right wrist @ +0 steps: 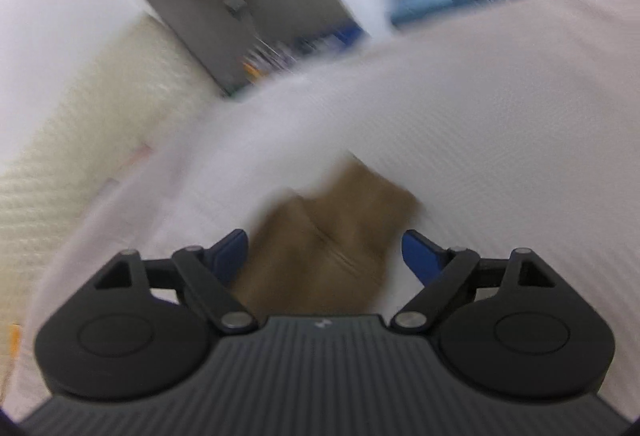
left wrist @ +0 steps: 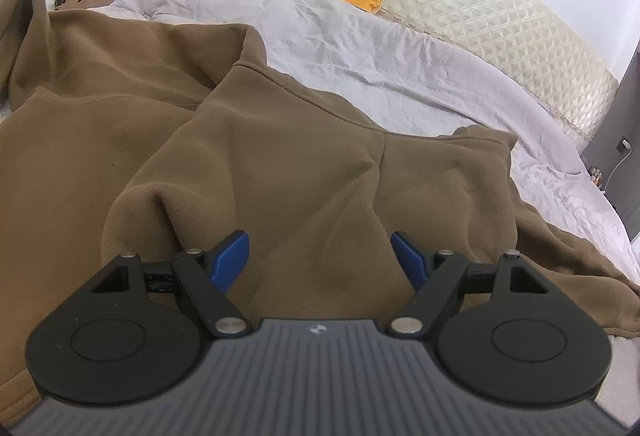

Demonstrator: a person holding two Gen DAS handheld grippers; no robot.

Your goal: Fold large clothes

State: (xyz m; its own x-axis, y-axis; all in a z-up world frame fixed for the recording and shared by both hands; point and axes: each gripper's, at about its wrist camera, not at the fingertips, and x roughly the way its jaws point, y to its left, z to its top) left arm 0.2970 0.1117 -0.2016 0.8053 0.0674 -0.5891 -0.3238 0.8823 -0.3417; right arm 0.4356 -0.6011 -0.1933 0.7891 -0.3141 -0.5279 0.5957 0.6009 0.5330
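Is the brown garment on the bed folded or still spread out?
Partly folded: the brown garment has one panel laid over another on the bed, but it is rumpled, not a neat stack.

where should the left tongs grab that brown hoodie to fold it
Grip the raised fold of the brown hoodie lying straight ahead between the open left tongs, coming in low from the near side. There the cloth humps up off the grey bedsheet in a thick ridge, so the blue fingers can probably close on it without pinching the sheet.

Left hand-held gripper (left wrist: 320, 260) agape; right hand-held gripper (right wrist: 324, 256) likewise
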